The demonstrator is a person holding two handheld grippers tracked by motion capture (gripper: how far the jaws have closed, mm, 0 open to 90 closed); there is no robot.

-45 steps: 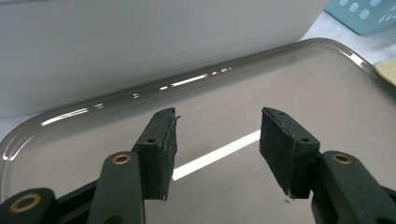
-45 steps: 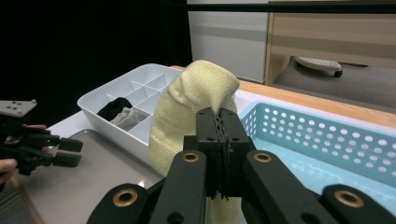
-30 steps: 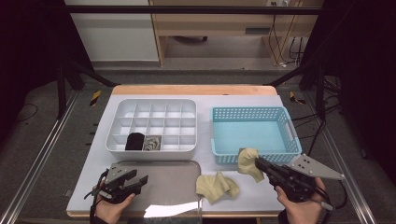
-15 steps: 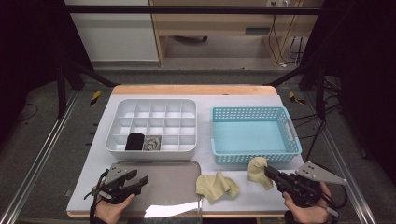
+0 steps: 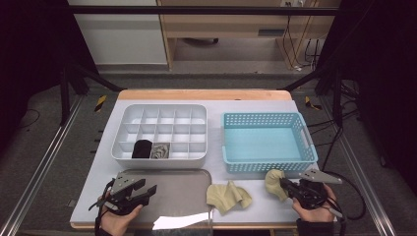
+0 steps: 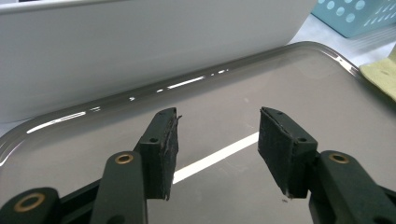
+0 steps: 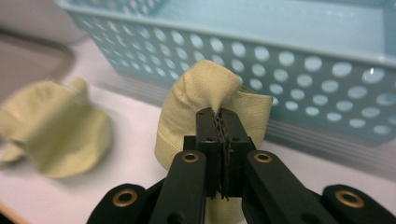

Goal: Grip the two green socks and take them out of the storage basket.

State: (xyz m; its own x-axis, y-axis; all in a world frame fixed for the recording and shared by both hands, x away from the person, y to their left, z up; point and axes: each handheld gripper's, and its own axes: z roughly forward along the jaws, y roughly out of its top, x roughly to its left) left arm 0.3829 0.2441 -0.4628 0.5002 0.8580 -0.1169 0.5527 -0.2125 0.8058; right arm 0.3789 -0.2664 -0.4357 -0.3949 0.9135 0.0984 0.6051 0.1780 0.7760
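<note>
- Your right gripper [image 5: 287, 187], at the lower right of the high view, is clamped tight on a sock [image 5: 274, 183]. In the right gripper view the jaws bite just a small pinch of fabric near the top of the sock [image 7: 212, 109], with the rest bulging out around them. A thin pinch like that can slide out if you swing or jerk.
- That sock hangs low over the table [image 5: 255, 216], just in front of the blue basket [image 5: 268, 167]. Carry it at this height and the loose end may drag on the table or catch the basket wall.
- Your left gripper [image 5: 143, 191], at the lower left of the high view, has its jaws wide and holds nothing. In the left gripper view its pads [image 6: 163, 149] sit just above the grey tray [image 6: 299, 74]. Dip further and they scrape it, or nudge it against the white box [image 6: 140, 51].
- The second sock [image 5: 227, 196] lies crumpled at the bottom centre, between the tray and your held sock, its left edge at the tray rim. Reach across carelessly and you push it onto the tray or off the front edge.
- Farther up, the compartment box [image 5: 162, 132] already holds a black roll [image 5: 142, 148] and a grey roll [image 5: 159, 151] in its near row. Aim loosely there and the sock can straddle two cells or disturb those rolls.
</note>
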